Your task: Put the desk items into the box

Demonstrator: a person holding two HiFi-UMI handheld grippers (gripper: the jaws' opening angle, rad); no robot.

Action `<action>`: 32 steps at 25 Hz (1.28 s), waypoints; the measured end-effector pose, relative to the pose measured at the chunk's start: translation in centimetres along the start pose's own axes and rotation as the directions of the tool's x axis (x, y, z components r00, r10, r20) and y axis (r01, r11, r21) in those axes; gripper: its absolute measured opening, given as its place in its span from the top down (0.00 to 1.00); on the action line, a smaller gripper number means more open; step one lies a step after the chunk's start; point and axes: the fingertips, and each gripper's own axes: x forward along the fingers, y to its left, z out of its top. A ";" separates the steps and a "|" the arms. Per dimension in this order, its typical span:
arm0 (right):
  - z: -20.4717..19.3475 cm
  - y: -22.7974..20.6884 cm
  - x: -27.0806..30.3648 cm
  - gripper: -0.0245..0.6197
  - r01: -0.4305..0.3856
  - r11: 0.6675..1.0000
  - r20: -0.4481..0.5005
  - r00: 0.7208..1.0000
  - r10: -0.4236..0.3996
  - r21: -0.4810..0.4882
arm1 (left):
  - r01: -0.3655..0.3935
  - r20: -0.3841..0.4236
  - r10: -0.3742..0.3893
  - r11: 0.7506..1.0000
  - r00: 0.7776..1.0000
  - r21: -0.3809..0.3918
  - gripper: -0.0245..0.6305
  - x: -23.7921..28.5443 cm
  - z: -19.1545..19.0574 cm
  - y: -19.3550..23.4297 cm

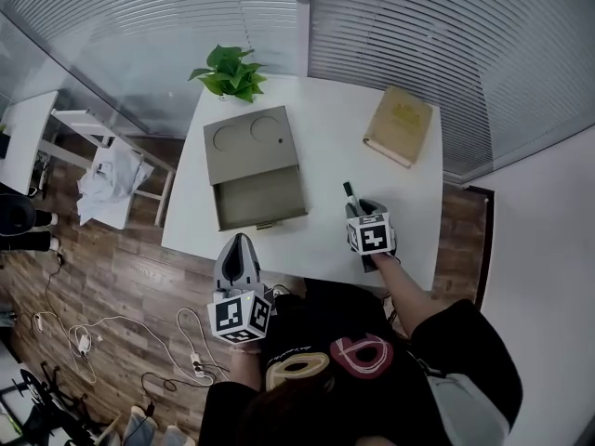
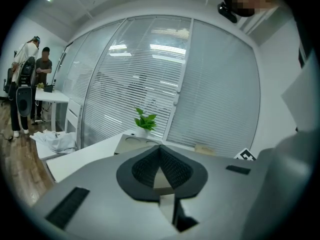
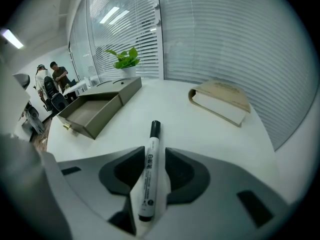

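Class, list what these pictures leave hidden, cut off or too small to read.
Book title: every view, too small.
Plant pot: head view, leaves cover it.
Box rear interior: head view, lid hides it.
Marker grip: right gripper view, unclear whether right gripper presses it.

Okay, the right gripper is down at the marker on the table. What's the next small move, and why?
Probably close the right gripper onto the marker. The marker lies on the white table between the pads, lined up along the jaws, but a sliver of gap still seems to show beside it, so it doesn't look gripped yet. The open box waits to the left.
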 end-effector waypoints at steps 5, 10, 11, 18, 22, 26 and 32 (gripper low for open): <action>0.0 0.0 -0.1 0.76 0.014 1.000 0.002 1.000 -0.014 -0.006 | -0.008 0.004 0.008 1.000 1.000 -0.002 0.94 -0.3 0.1 0.4; 0.1 0.1 -0.1 0.84 0.021 1.000 0.000 1.000 -0.021 0.002 | -0.016 0.007 0.016 1.000 1.000 -0.004 0.94 -0.6 0.3 0.9; 0.1 0.1 -0.1 0.84 0.024 1.000 -0.001 1.000 -0.024 0.002 | -0.018 0.007 0.018 1.000 1.000 -0.005 0.94 -0.7 0.3 1.0; 0.0 0.0 0.0 0.85 0.033 0.999 -0.003 0.999 -0.033 0.018 | -0.021 0.007 0.021 1.000 1.000 -0.012 0.94 -1.0 0.1 1.6; 0.1 -0.1 0.0 0.85 0.026 0.999 -0.005 1.000 -0.025 0.035 | -0.023 0.007 0.024 1.000 1.000 -0.017 0.94 -1.1 0.0 1.9; 0.1 -0.2 0.1 0.85 0.024 0.998 -0.006 1.000 -0.024 0.054 | -0.026 0.013 0.026 0.999 1.000 -0.023 0.94 -1.2 0.3 2.4; 1.6 -0.2 -0.9 0.85 0.030 0.998 0.034 0.999 -0.032 0.053 | -0.027 0.018 0.028 0.999 0.999 -0.033 0.94 -1.3 0.4 3.3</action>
